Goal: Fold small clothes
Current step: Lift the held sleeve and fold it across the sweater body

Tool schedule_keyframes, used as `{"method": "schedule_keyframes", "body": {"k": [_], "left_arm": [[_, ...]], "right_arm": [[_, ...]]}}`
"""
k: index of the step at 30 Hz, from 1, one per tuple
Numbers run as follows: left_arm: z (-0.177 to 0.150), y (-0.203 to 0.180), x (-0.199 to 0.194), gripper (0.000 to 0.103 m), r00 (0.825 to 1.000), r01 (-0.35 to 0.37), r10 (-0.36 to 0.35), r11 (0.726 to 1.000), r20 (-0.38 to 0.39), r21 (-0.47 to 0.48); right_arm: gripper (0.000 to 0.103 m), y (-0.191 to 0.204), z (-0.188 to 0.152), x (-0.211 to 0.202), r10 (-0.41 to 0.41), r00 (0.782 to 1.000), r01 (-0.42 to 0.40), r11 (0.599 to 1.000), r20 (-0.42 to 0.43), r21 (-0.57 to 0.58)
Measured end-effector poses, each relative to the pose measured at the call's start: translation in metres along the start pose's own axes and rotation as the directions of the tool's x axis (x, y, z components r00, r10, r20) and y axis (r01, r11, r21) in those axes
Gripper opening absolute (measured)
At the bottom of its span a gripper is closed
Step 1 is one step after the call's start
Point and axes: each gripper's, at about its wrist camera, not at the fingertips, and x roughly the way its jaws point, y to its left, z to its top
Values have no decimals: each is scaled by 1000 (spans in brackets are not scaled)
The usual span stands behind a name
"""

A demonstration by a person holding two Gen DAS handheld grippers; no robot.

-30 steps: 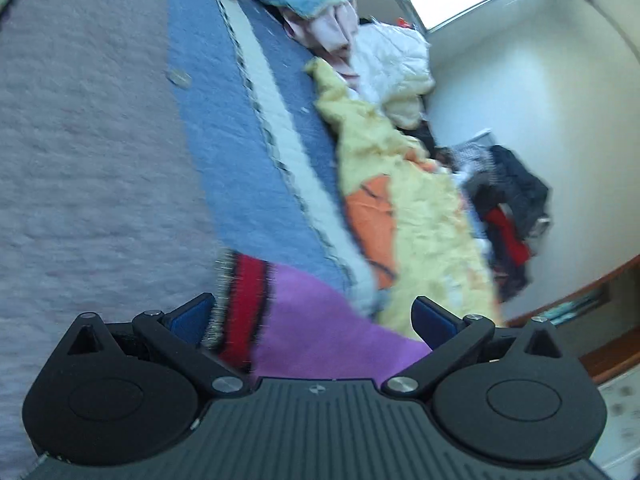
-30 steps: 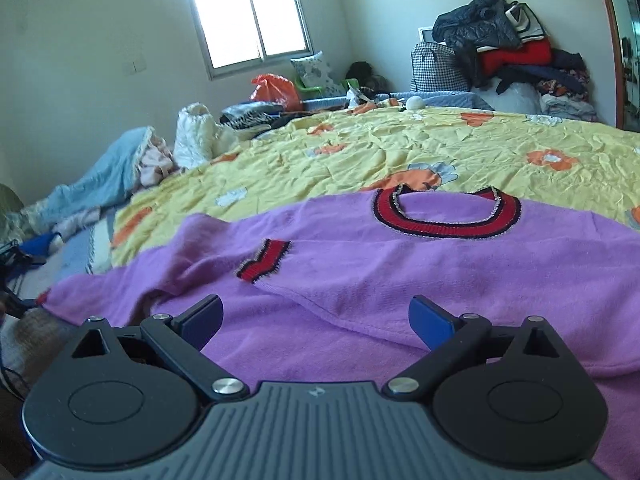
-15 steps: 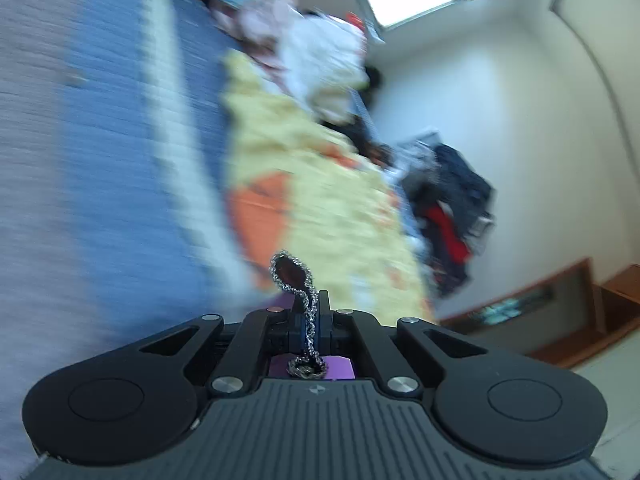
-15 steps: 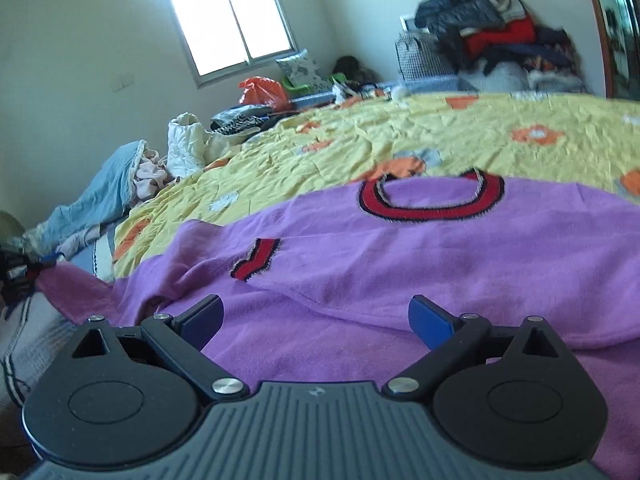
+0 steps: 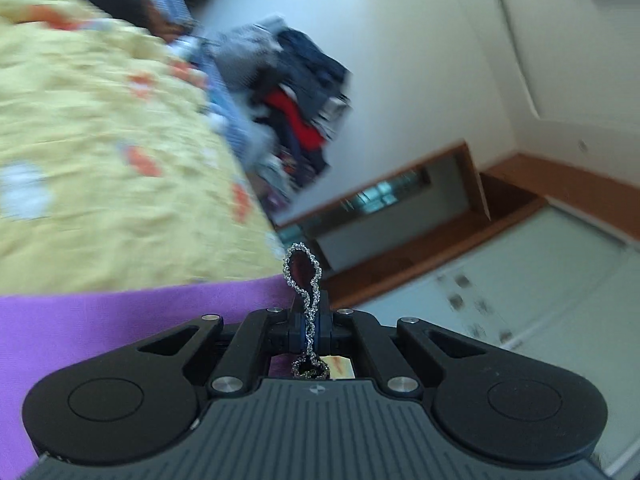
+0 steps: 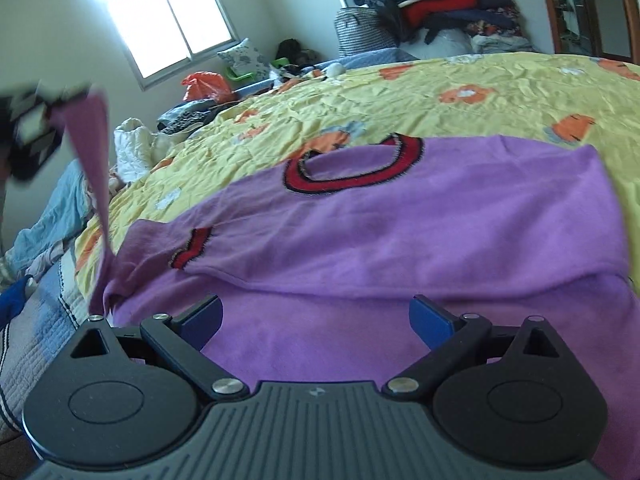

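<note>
A purple sweater (image 6: 400, 232) with a red and black collar (image 6: 352, 168) lies on the yellow flowered bedspread (image 6: 460, 88). One sleeve with a red cuff (image 6: 190, 248) is folded across its body. My left gripper (image 5: 309, 328) is shut on the other sleeve's sparkly-edged cuff (image 5: 302, 272), and the purple fabric (image 5: 120, 320) trails to its left. In the right wrist view the left gripper (image 6: 52, 120) holds that sleeve (image 6: 94, 160) raised at the far left. My right gripper (image 6: 316, 320) is open and empty, low over the sweater's lower part.
A pile of clothes (image 6: 432, 4) sits at the far end of the bed. White and blue bundles (image 6: 132, 148) lie at the bed's left side, over a blue quilt (image 6: 44, 312). A window (image 6: 176, 20) is in the back wall. A wood-framed mirror (image 5: 384, 196) shows in the left wrist view.
My left gripper closed on the sleeve cuff, then lifted it off the bed and swung it up and across. My right gripper stayed open and moved a little over the sweater.
</note>
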Motion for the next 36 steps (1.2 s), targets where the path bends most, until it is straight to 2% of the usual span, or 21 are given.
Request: {"method": "schedule_keyframes", "body": {"k": [2, 4, 6, 7, 9, 12, 14, 19, 25, 26, 27, 28, 29, 31, 33, 35, 36], "left_arm": [[-1, -29, 38, 2, 999, 25, -22, 998, -45, 64], [-11, -52, 77, 2, 991, 48, -36, 994, -131, 93], [-32, -73, 112, 2, 982, 42, -8, 983, -187, 179], [-45, -79, 130, 2, 976, 48, -5, 980, -217, 193], [-72, -80, 164, 2, 958, 60, -12, 985, -285, 161], [-117, -73, 207, 2, 936, 28, 45, 979, -349, 201], [-141, -55, 230, 2, 914, 13, 54, 986, -401, 165], [-185, -27, 263, 2, 878, -35, 127, 978, -462, 204], [-216, -13, 283, 3, 829, -53, 160, 976, -536, 210], [-220, -12, 287, 15, 813, -64, 161, 980, -560, 189], [-224, -7, 293, 40, 789, -81, 162, 984, -593, 161], [-225, -3, 297, 50, 769, -88, 152, 987, -620, 133], [-223, -2, 294, 54, 769, -86, 139, 990, -623, 115], [-209, -7, 273, 62, 799, -33, 99, 992, -593, 121], [-191, -8, 241, 87, 833, -31, 121, 984, -540, 174], [-172, 1, 205, 92, 866, -54, 155, 974, -475, 221], [-164, 10, 188, 92, 873, -78, 183, 968, -451, 240]], "right_arm": [[101, -6, -3, -4, -10, 1000, 9, 1000, 5, 24], [101, -10, -6, -7, -21, 1000, 20, 999, 7, 39], [101, -14, -7, -12, -54, 998, 52, 997, 21, 61], [101, -17, -7, -14, -63, 998, 61, 995, 26, 77], [101, -23, -8, -19, -87, 996, 82, 990, 33, 112], [101, -27, -10, -24, -128, 991, 123, 986, 40, 113], [101, -30, -11, -26, -137, 990, 131, 985, 44, 114], [102, -38, -15, -29, -154, 987, 147, 979, 44, 142], [102, -37, -19, -29, -163, 986, 157, 979, 42, 131], [102, -37, -20, -29, -165, 985, 158, 979, 43, 130], [102, -37, -19, -29, -166, 985, 160, 979, 41, 124], [102, -36, -19, -30, -167, 985, 161, 980, 39, 114], [102, -34, -18, -32, -169, 985, 164, 981, 45, 100], [102, -29, -15, -37, -204, 976, 201, 979, 81, 45], [101, -24, -6, -37, -227, 967, 232, 972, 117, -39], [100, -25, 10, -32, -201, 969, 216, 972, 140, -95], [98, -27, 20, -25, -191, 971, 209, 970, 145, -125]]}}
